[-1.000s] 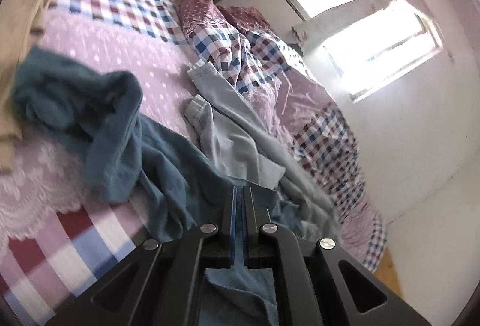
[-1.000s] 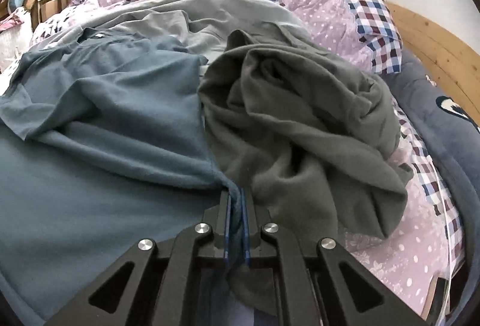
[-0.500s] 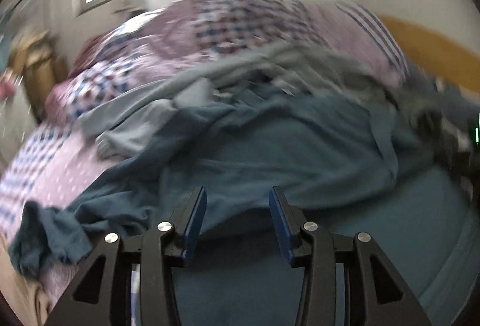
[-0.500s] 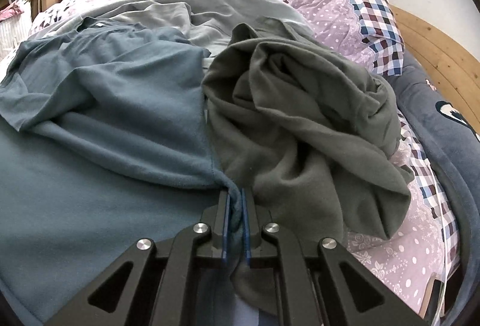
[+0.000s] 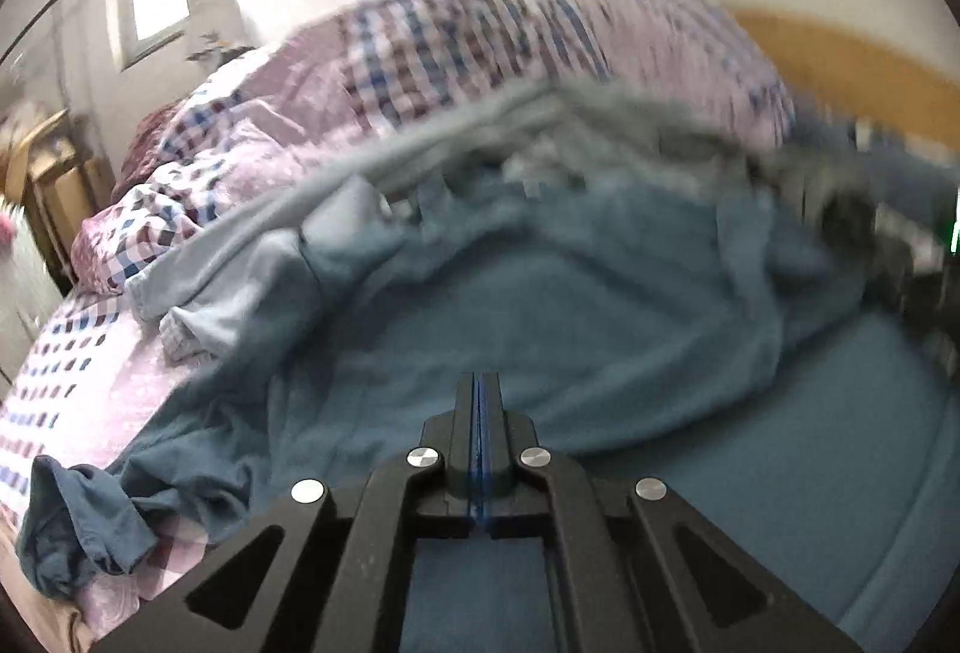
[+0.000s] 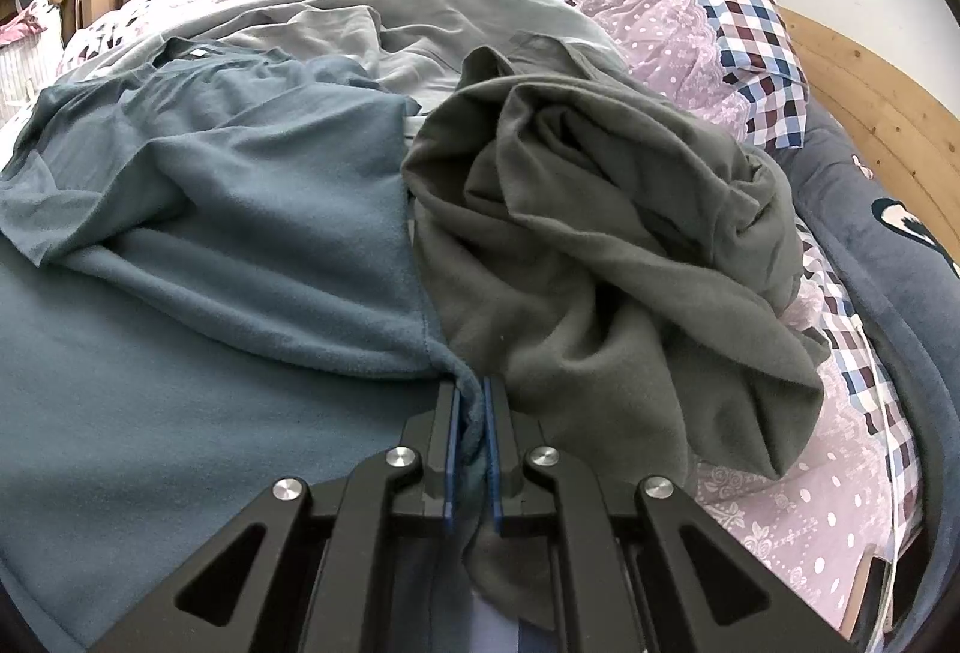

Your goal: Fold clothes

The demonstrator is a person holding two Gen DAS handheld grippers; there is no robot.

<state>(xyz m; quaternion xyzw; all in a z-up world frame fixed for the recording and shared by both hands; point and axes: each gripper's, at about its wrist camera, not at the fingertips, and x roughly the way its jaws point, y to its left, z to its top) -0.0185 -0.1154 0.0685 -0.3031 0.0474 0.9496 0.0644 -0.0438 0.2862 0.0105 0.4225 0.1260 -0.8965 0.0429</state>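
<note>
A teal shirt (image 6: pixel 240 209) lies spread over the bed, its body reaching the near edge. My right gripper (image 6: pixel 471 389) is shut on a bunched corner of its hem, which shows between the blue pads. A crumpled dark grey garment (image 6: pixel 600 233) sits just right of that grip. My left gripper (image 5: pixel 480 383) hovers over the same teal shirt (image 5: pixel 570 305) near its lower middle, jaws shut pad to pad with no cloth seen between them. The left wrist view is blurred.
A light grey garment (image 6: pixel 420 11) lies behind the teal shirt. A twisted teal sleeve (image 5: pixel 78 533) trails off at the left. The checked and pink quilt (image 6: pixel 690 11) covers the bed. A wooden headboard (image 6: pixel 870 113) and dark blue cushion (image 6: pixel 888 263) bound the right side.
The left gripper rolled upright and swung toward the shirt's middle, opening on the way and shutting again with nothing in it. The right gripper kept still, holding the hem.
</note>
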